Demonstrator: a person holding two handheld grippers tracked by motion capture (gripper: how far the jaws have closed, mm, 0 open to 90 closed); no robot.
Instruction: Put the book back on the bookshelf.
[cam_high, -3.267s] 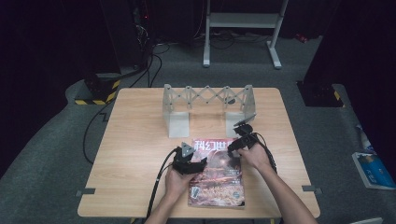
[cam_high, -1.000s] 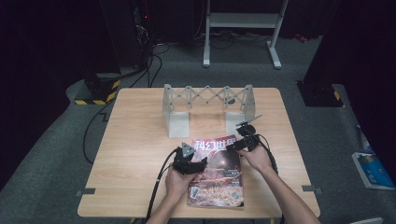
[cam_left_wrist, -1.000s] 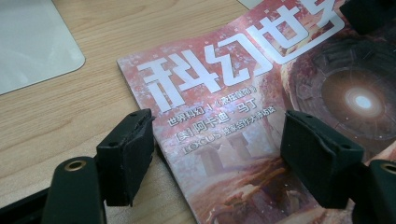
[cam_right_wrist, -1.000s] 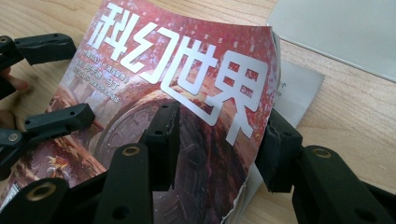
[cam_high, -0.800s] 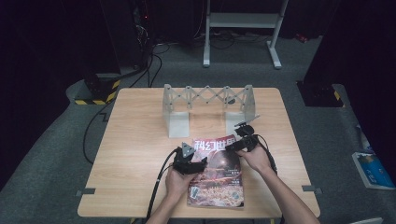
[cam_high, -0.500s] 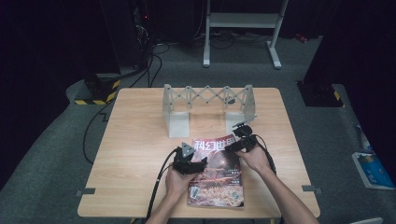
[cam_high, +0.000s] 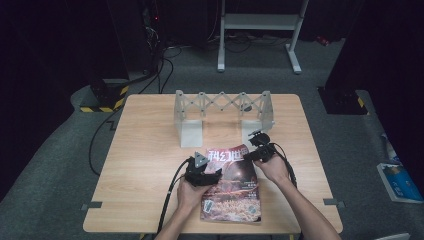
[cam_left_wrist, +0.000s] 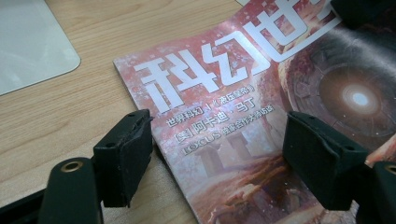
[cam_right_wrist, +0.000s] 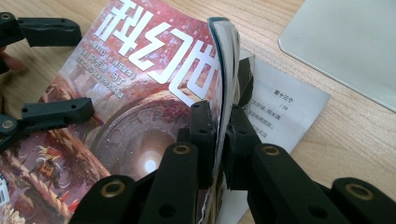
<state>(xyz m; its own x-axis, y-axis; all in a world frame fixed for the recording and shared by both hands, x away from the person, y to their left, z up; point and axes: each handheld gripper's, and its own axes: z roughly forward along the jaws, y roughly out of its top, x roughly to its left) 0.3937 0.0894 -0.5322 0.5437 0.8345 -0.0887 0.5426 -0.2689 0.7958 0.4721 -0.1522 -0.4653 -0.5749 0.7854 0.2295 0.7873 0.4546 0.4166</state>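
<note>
1. High view: a magazine (cam_high: 231, 182) lay in the lower centre of the frame, on the near half of the desk (cam_high: 145, 165), in front of a grey lattice rack (cam_high: 222, 116) at the frame's centre.
2. High view: the left tool (cam_high: 212, 175) rested at the magazine's left edge, and the right tool (cam_high: 248, 156) met its upper right corner.
3. Left gripper view: the left tool's jaws stood wide apart, one on the bare desk at lower left, the other over the cover at lower right; whether they pressed on the magazine could not be told.
4. Right gripper view: the right tool (cam_right_wrist: 219, 140) had just been closing and was clamped on the lifted cover (cam_right_wrist: 217, 70) with a few leaves, near its free edge at the centre of the frame; a printed inner page (cam_right_wrist: 280, 112) lay exposed to the right.
5. Handling, as a judgement: the magazine looked light, thin and limp; the glossy cover bowed where pinched, so it could slip or tear. The free edge near a corner offered the best hold, while the spine side needed holding flat.
6. Writing: large white Chinese title characters, "科幻" among them, crossed the red cover; a smaller line included the Latin word "LOCUS". The inner page carried small Chinese print, too fine to read in full.
</note>
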